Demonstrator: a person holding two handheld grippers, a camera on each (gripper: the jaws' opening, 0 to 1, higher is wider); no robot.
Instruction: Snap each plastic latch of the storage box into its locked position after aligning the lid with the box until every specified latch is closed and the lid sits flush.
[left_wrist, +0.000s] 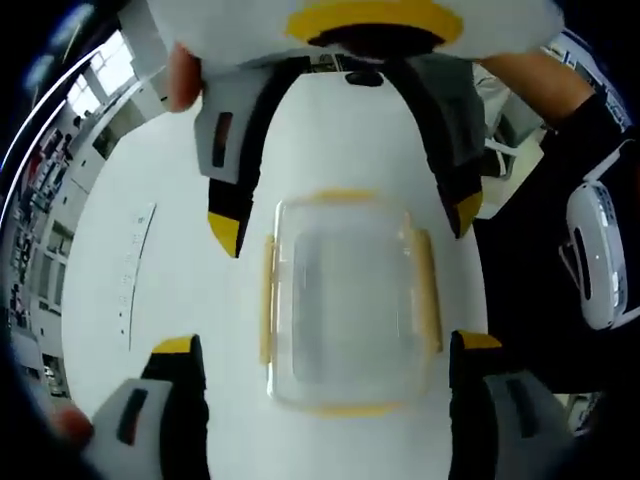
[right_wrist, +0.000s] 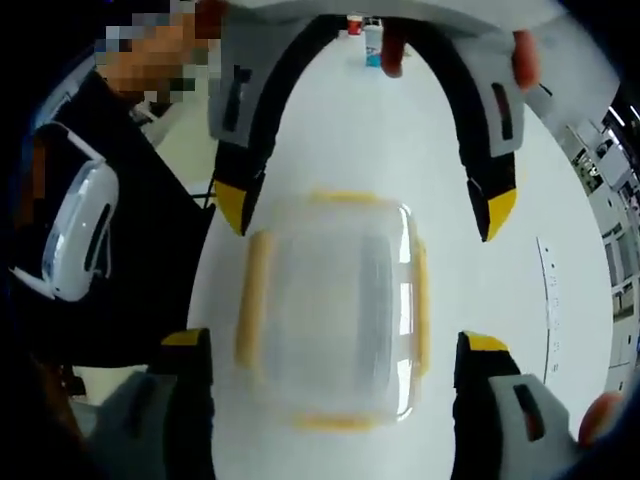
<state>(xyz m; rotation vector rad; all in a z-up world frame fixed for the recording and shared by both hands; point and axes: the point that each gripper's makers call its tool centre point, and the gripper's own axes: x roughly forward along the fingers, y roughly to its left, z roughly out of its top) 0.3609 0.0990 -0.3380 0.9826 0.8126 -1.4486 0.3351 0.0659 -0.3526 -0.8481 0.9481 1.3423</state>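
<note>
A clear plastic storage box (left_wrist: 345, 300) (right_wrist: 335, 305) with its lid on lies on the white table (left_wrist: 150, 190) (right_wrist: 400, 130). Yellow latches (left_wrist: 430, 290) (right_wrist: 252, 300) run along its four sides; I cannot tell whether they are snapped down. My left gripper (left_wrist: 325, 343) (right_wrist: 365, 208) is open, its yellow-tipped jaws spread wider than the box at one end. My right gripper (right_wrist: 332, 340) (left_wrist: 346, 220) is also open and faces it from the opposite end, jaws straddling the box. Neither gripper holds anything.
A person in dark clothes stands at the table's side with a white device (left_wrist: 595, 255) (right_wrist: 75, 235) on them. A thin marked strip (left_wrist: 135, 270) (right_wrist: 548, 300) lies on the table. Small bottles (right_wrist: 372, 40) stand at the far end.
</note>
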